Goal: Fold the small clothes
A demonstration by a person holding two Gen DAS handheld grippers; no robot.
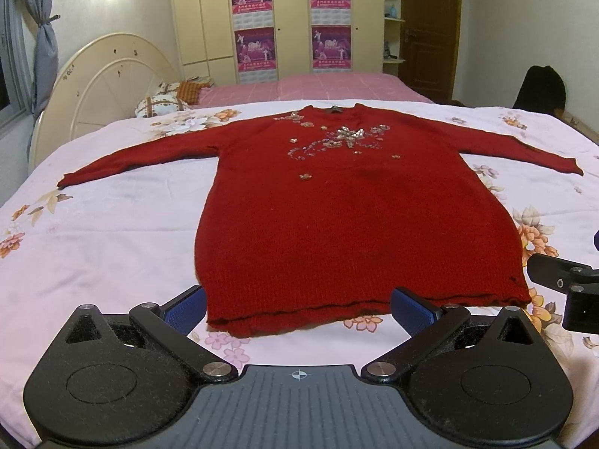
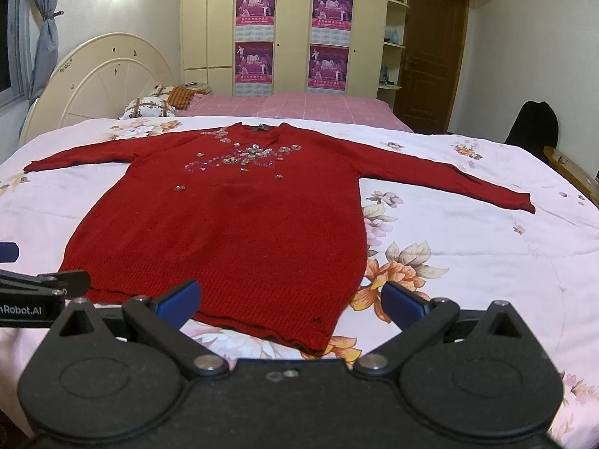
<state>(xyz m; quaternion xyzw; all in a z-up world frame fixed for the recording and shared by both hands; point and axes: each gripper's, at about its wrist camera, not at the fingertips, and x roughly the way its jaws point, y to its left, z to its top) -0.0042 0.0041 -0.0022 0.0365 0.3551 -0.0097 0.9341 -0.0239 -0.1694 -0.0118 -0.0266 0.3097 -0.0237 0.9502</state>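
Note:
A red knit sweater point(image 1: 355, 217) with sequin flowers on the chest lies flat and face up on the floral bedsheet point(image 1: 112, 232), both sleeves spread out to the sides. It also shows in the right wrist view point(image 2: 232, 232). My left gripper point(image 1: 299, 305) is open and empty, hovering just before the sweater's hem near its left corner. My right gripper point(image 2: 290, 299) is open and empty, hovering before the hem near its right corner. Each gripper shows at the edge of the other's view.
The floral sheet point(image 2: 468, 262) covers a bed. Behind it are a pink bed point(image 1: 318, 88), pillows point(image 1: 161, 106), a cream headboard point(image 1: 108, 86), a wardrobe with posters point(image 1: 292, 18) and a brown door point(image 2: 434, 48). A dark chair point(image 2: 531, 123) stands at the right.

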